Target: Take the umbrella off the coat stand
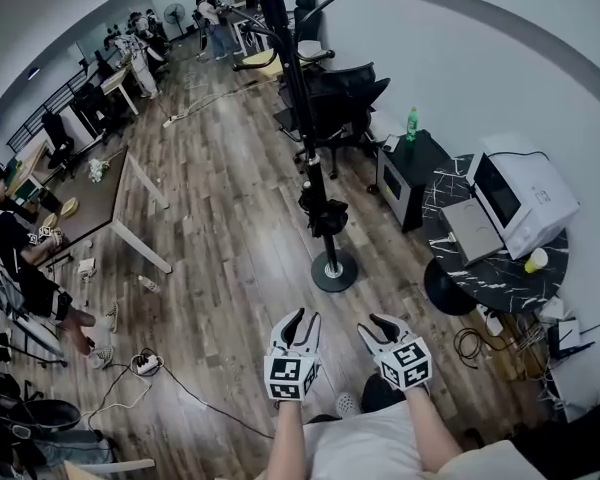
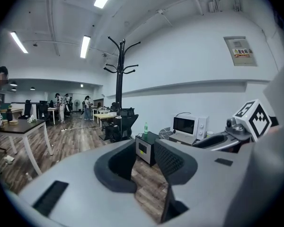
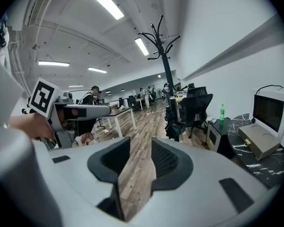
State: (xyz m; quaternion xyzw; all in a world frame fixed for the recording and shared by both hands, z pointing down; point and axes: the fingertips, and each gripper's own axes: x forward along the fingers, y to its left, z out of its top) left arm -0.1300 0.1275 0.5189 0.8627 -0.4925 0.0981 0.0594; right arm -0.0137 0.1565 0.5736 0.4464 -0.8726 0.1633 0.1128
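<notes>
Wood-plank floor [image 1: 230,228] runs through a long white-walled office, with a dark desk [image 1: 95,198] at the left. A black coat stand [image 1: 298,98] rises mid-floor, and the folded black umbrella [image 1: 323,213] hangs low on its pole, above the round base. To its right, a marbled round tabletop [image 1: 460,193] carries a white microwave [image 1: 525,203]. Nearest, the left tongs [image 1: 306,316] and right tongs [image 1: 372,326] hover well short of the stand, jaws apart and empty.

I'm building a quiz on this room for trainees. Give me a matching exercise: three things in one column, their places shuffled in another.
Things:
1 umbrella
2 green bottle
3 microwave

Places:
A on the round table
B low on the coat stand
C on the black cabinet

Pairs: 1-B, 2-C, 3-A
</notes>
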